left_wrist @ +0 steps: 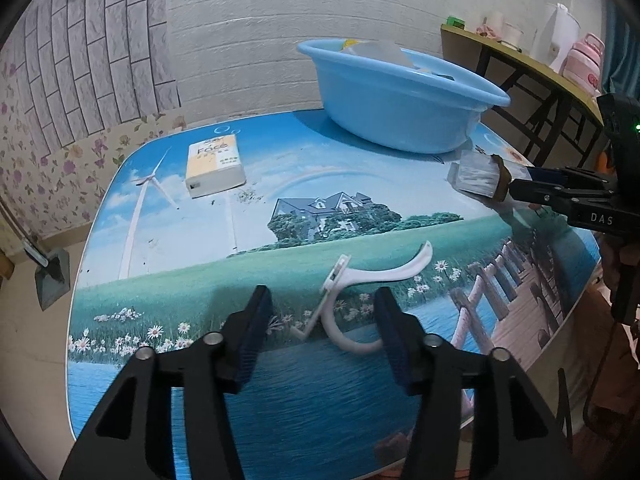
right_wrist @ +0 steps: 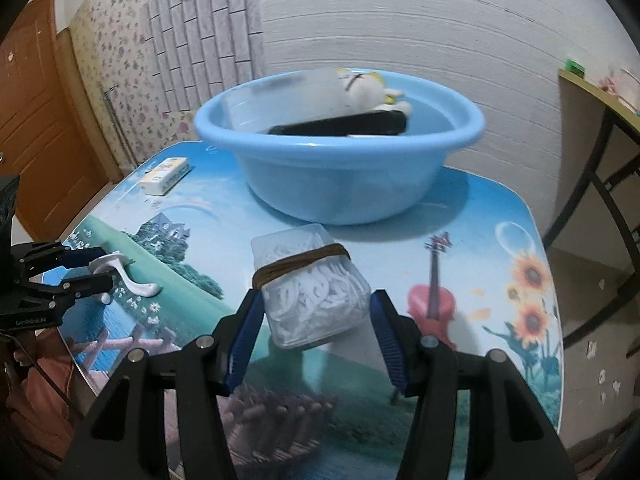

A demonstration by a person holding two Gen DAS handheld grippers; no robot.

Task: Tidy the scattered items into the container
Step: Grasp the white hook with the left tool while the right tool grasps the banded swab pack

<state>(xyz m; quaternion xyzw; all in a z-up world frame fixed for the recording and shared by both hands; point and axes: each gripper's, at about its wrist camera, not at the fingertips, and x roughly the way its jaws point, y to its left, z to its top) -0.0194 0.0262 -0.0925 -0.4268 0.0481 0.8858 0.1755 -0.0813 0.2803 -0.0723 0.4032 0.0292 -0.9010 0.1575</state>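
Observation:
A blue basin (left_wrist: 400, 96) stands at the far side of the printed table; it also shows in the right wrist view (right_wrist: 340, 160), holding a clear box, a white plush toy and a black item. A white plastic hook (left_wrist: 360, 284) lies flat between the open jaws of my left gripper (left_wrist: 322, 312), untouched; it also shows in the right wrist view (right_wrist: 120, 272). My right gripper (right_wrist: 316, 308) holds a clear box of white pieces bound by a brown band (right_wrist: 312, 292), lifted above the table; the box also shows in the left wrist view (left_wrist: 476, 174). A tissue pack (left_wrist: 214, 164) lies far left.
The table (left_wrist: 280, 400) carries a landscape print and ends close below the grippers. A side table (left_wrist: 540, 68) with a white jug and pink bottle stands to the right. A wooden door (right_wrist: 36, 120) is at the left. A dustpan (left_wrist: 52, 276) sits on the floor.

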